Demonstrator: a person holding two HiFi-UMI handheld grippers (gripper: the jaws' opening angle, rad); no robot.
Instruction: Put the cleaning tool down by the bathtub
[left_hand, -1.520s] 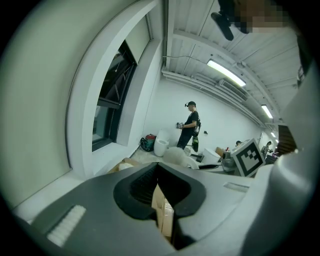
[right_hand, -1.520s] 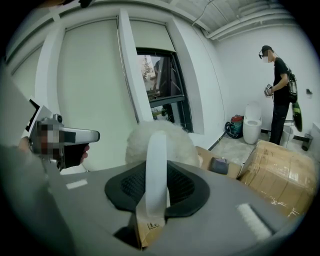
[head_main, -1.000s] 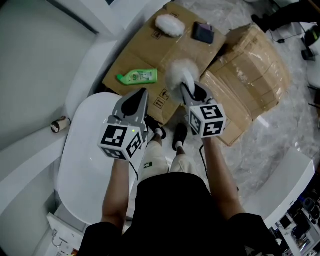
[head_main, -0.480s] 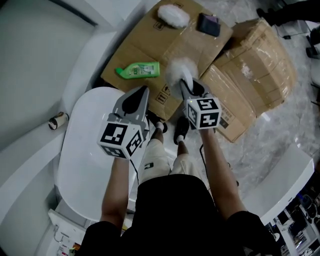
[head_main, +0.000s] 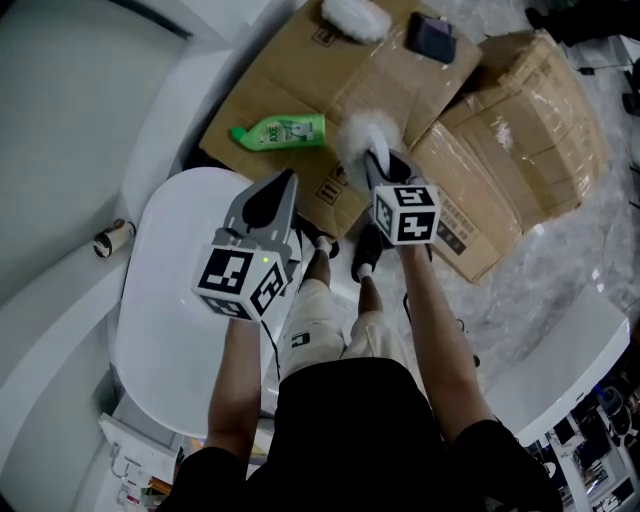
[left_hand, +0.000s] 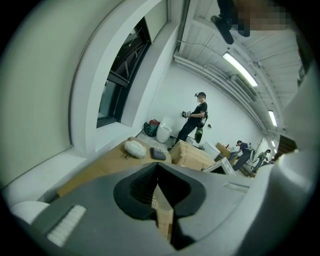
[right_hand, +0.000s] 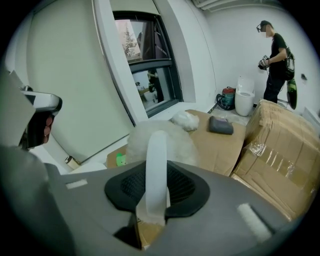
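**White fluffy tool held over the cardboard beside the bathtub**

White and fluffy, the cleaning tool (head_main: 362, 137) is in the right gripper (head_main: 380, 172). The right gripper view shows its pale handle standing between the jaws, which are clenched on it. The soft head is beyond the tips. The long axis of the tool follows the jaws and points away from the person, past the far end of the bathtub (head_main: 165, 300).

The left gripper (head_main: 282, 188) hangs over the rim of the bathtub. Its jaws are pressed together and nothing is between them.

A flat cardboard sheet (head_main: 290, 80) lies on the floor beside the far end of the bathtub. On it, nearest the bathtub, is a green bottle (head_main: 281, 131). Farther from the bathtub lie a second white fluffy pad (head_main: 356, 14) and a dark flat object (head_main: 433, 37). A wrapped cardboard box (head_main: 530, 130) stands well apart from the bathtub, beyond the right gripper.

The tool is in the air, not yet put down. Its head hangs over the edge of the sheet, on the side of the bottle away from the bathtub. The free cardboard under it seems the natural landing place. The move probably calls for the right hand to go down and forward, so that the head touches first, and then for the jaws to let go. The bottle is near and could be knocked.
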